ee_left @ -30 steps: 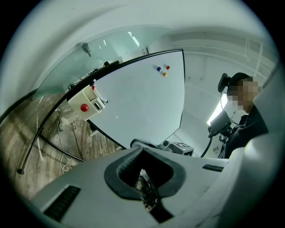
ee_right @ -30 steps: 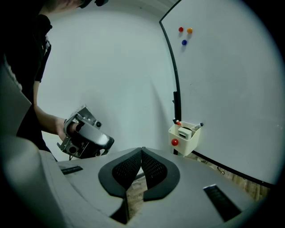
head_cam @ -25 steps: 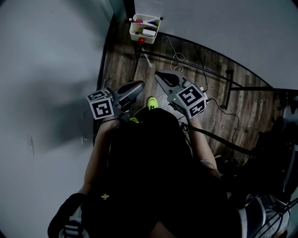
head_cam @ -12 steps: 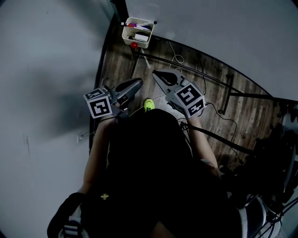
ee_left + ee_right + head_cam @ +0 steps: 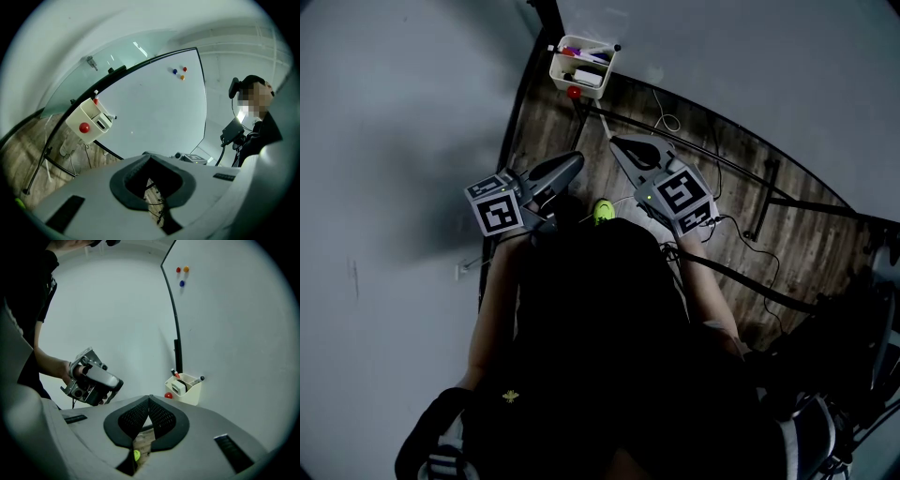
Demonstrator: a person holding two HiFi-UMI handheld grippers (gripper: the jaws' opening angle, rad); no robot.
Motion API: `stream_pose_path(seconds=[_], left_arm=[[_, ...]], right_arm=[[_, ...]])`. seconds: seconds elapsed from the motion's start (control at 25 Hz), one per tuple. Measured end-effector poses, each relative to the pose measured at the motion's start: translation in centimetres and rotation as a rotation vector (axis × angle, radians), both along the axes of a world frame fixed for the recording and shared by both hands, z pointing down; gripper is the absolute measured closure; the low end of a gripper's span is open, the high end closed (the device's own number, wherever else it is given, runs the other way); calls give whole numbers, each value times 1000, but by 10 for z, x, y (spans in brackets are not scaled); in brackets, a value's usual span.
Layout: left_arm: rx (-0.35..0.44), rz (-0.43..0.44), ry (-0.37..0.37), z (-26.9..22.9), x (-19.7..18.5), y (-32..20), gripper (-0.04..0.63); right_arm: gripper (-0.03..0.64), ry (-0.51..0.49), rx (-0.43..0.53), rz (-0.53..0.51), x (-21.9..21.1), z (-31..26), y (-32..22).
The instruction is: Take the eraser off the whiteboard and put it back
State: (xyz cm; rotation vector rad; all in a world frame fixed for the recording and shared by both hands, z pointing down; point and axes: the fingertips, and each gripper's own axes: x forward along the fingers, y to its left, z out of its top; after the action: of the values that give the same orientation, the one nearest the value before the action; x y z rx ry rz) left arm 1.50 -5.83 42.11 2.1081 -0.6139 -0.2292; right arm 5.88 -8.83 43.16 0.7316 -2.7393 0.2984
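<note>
A white tray [image 5: 584,64] hangs on the whiteboard [image 5: 750,75] near its lower corner. It holds markers and the white eraser [image 5: 178,388], which also shows in the left gripper view as the eraser [image 5: 100,124]. My left gripper [image 5: 572,163] and right gripper [image 5: 619,143] float side by side over the wooden floor. Both point toward the tray and stop short of it. The jaws of each are shut, with nothing between them. The right gripper view shows a hand holding the left gripper [image 5: 114,389] level, left of the tray.
A red round magnet [image 5: 573,92] sits on the tray's underside. Three small magnets [image 5: 182,275] are stuck higher on the board. The board's black stand legs [image 5: 769,178] and cables [image 5: 750,234] cross the floor. A plain wall [image 5: 394,141] stands at the left. A yellow-green shoe [image 5: 604,210] lies below the grippers.
Both grippers have edged a little closer to the tray, still side by side and still shut. The head view has shifted slightly.
</note>
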Motion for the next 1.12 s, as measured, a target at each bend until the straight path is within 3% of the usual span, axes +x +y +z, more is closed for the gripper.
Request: stream_pose_path(seconds=[0.44, 0.6, 0.84, 0.92, 1.12], left_arm=[[-2, 10, 2, -1, -3, -13, 578], [-7, 9, 12, 1, -10, -20, 578], [-26, 23, 18, 5, -21, -29, 578], [-30, 31, 22, 7, -26, -34, 578], [-29, 55, 33, 11, -39, -54, 578]], right_arm=[[584, 18, 26, 36, -1, -1, -23], [537, 63, 7, 17, -8, 9, -27], [518, 102, 4, 30, -18, 14, -43], [477, 116, 6, 40, -22, 16, -51], [465, 141, 8, 71, -32, 22, -73]])
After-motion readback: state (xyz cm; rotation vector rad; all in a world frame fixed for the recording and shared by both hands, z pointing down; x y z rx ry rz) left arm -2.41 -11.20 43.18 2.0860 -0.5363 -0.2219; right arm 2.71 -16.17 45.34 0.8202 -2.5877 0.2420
